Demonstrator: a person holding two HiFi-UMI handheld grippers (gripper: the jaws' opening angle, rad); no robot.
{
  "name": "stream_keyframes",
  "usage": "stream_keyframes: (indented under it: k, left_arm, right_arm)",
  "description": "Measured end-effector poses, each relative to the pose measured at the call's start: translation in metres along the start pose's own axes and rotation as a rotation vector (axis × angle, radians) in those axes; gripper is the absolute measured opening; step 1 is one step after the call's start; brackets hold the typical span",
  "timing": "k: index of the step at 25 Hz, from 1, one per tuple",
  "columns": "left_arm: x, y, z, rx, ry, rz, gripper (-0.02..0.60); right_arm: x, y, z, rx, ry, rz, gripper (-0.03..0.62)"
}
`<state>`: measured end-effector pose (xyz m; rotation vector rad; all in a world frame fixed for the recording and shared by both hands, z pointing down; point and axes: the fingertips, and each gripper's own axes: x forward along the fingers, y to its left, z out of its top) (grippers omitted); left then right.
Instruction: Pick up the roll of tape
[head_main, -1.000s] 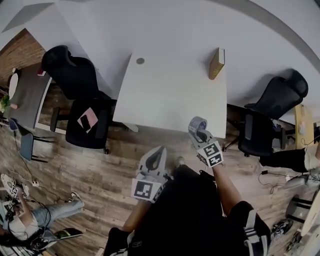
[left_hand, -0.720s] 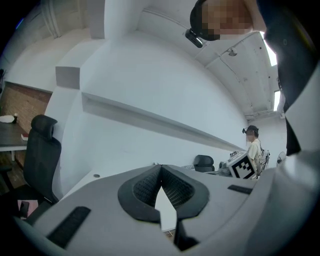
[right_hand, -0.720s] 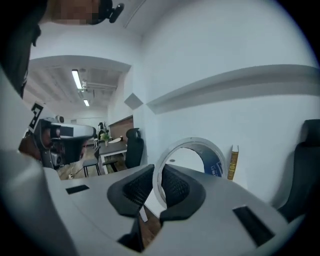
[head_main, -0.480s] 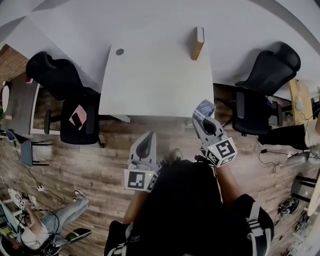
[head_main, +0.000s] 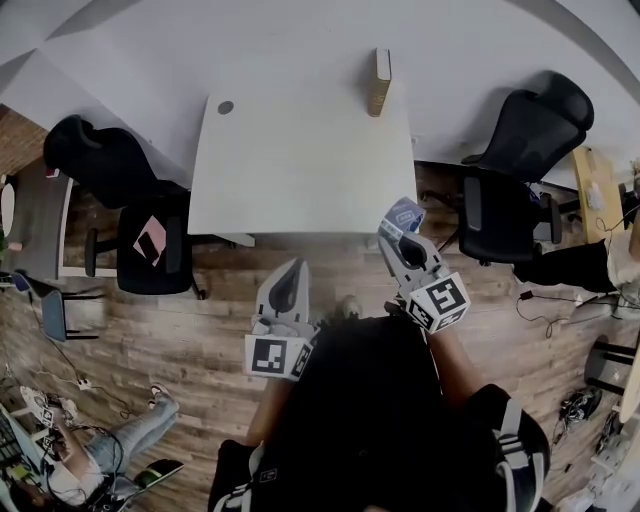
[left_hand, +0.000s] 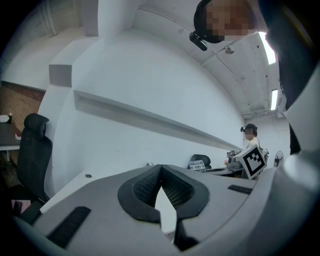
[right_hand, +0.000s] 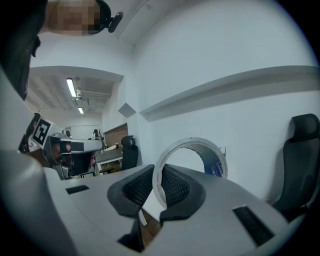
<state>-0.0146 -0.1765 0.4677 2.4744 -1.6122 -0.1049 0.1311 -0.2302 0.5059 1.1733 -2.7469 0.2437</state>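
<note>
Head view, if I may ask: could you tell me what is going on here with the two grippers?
A person stands before the white table with a gripper in each hand. The right gripper is shut on the roll of tape, its pads pinching the ring's wall, and holds it in the air just off the table's near right corner. The left gripper is shut and empty. A thin brown block stands at the table's far edge.

Two grippers: left gripper (head_main: 291, 272), right gripper (head_main: 402, 228). One tape roll (head_main: 405, 211). One white table (head_main: 300, 160), one book (head_main: 378, 80). Four black chairs (head_main: 85, 150) (head_main: 155, 250) (head_main: 540, 110) (head_main: 497, 215). One dark table (head_main: 40, 215). One person on the floor (head_main: 100, 455).
</note>
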Motion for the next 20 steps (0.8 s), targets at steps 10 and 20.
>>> stream_keyframes:
  k: [10,20]
  left_arm:
    - [0.0030,-0.0034,-0.0013,-0.003,0.003,-0.002,0.023]
    - [0.0073,-0.0048,-0.0021,-0.015,0.005,-0.013,0.023]
  right_arm:
    - [0.0037,0.0019,0.0003,-0.004,0.004,0.023,0.061]
    - [0.0058,-0.0004,-0.0017,-0.002,0.021,0.028,0.061]
